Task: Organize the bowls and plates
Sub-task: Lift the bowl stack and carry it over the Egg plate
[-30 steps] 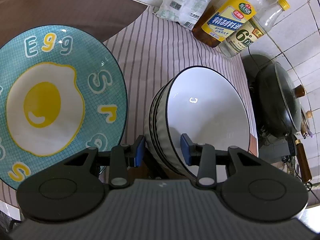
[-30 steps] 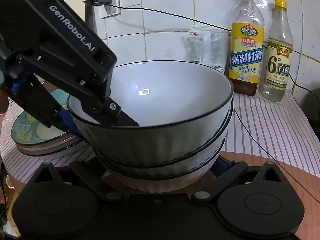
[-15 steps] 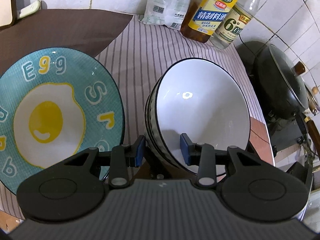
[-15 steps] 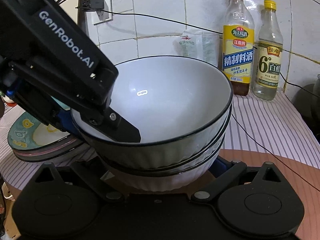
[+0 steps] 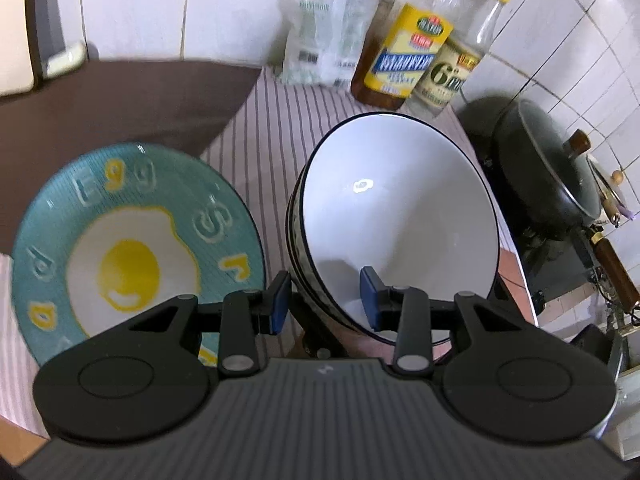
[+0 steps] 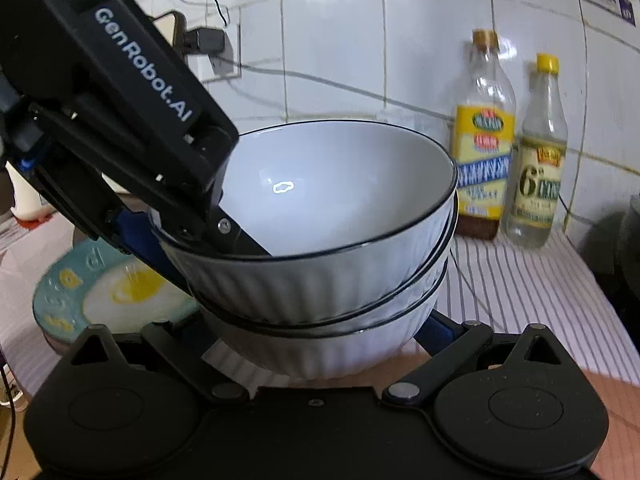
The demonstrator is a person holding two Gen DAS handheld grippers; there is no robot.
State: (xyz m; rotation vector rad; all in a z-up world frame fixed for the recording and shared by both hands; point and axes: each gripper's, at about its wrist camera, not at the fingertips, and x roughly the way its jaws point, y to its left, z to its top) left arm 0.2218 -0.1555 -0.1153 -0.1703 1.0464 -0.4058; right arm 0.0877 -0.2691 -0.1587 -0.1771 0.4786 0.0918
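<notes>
A stack of white ribbed bowls with dark rims point(image 5: 400, 216) point(image 6: 340, 216) hangs tilted above the striped cloth point(image 5: 280, 128). My left gripper point(image 5: 324, 300) point(image 6: 192, 240) is shut on the stack's near rim, one blue pad inside the top bowl and one outside. My right gripper point(image 6: 316, 344) clasps the bottom bowl from below, fingers spread wide around its base; its left pad is hidden. A teal plate with a fried-egg picture point(image 5: 132, 240) point(image 6: 112, 292) lies to the left, on top of other plates.
Two bottles point(image 5: 404, 56) point(image 5: 456, 64) and a plastic packet point(image 5: 324, 40) stand against the tiled wall behind. A dark lidded pot point(image 5: 548, 168) sits beyond the table's right edge. A brown mat point(image 5: 120, 100) covers the back left.
Both grippers have risen with the bowl stack still held. The egg plate and cloth now lie lower and farther off, and the left gripper has rolled a little.
</notes>
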